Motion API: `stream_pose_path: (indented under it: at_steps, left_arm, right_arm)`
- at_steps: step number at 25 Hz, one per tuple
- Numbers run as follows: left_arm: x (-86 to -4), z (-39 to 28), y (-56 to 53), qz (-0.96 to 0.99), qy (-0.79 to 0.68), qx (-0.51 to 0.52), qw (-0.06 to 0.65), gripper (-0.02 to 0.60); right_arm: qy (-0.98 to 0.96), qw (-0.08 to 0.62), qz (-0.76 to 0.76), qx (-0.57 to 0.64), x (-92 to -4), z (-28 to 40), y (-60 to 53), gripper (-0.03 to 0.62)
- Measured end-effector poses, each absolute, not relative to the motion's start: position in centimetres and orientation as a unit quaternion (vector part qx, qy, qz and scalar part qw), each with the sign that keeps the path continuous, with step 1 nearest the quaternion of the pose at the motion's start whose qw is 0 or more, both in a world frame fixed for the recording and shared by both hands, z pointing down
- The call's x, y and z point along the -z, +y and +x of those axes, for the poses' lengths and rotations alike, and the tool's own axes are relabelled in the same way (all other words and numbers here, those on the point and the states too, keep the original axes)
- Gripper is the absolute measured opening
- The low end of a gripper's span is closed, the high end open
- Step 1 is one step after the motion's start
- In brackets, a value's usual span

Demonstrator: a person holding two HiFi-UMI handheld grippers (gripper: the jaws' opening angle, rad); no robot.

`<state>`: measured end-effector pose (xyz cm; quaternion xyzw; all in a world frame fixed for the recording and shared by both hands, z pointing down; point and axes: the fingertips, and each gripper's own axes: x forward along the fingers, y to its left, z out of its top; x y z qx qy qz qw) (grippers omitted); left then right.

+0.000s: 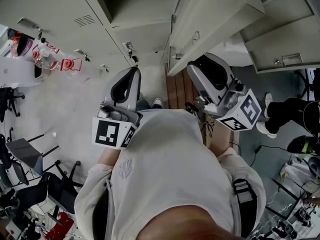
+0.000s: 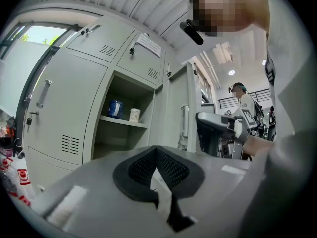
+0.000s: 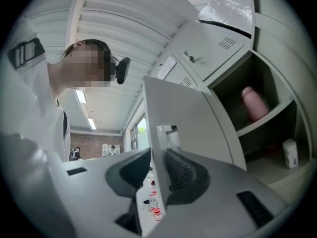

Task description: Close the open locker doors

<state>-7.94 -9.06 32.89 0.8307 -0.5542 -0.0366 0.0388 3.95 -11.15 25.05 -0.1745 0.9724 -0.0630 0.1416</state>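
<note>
A bank of grey lockers fills the top of the head view. One tall locker door (image 1: 210, 14) stands swung out toward me, and a second open door (image 1: 285, 46) hangs further right. My right gripper (image 1: 194, 68) is at the near edge of the tall door. In the right gripper view that door (image 3: 193, 123) runs between the jaws, and my right gripper (image 3: 157, 167) is shut on its edge. Behind it, an open compartment holds a pink bottle (image 3: 255, 103). My left gripper (image 1: 133, 71) is held in front of my chest, shut and empty (image 2: 157, 155), facing an open compartment (image 2: 124, 133).
A blue can (image 2: 115, 109) and a white cup (image 2: 134, 115) stand on that compartment's shelf. Office chairs (image 1: 22, 154) crowd the left, beside a white table with red-labelled bottles (image 1: 50, 59). Another person (image 1: 295, 114) stands at the right. A white bottle (image 3: 290, 152) sits low in the right locker.
</note>
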Motion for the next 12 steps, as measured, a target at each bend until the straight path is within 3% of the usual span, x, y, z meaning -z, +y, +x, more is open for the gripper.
stream_pose_path:
  at_steps: [12]
  left_arm:
    - [-31.5, -13.8, -9.4, 0.822, -0.568, 0.032, 0.028, 0.002]
  right_arm:
    - [0.984, 0.106, -0.143, 0.032, -24.5, -5.9, -12.1, 0.083]
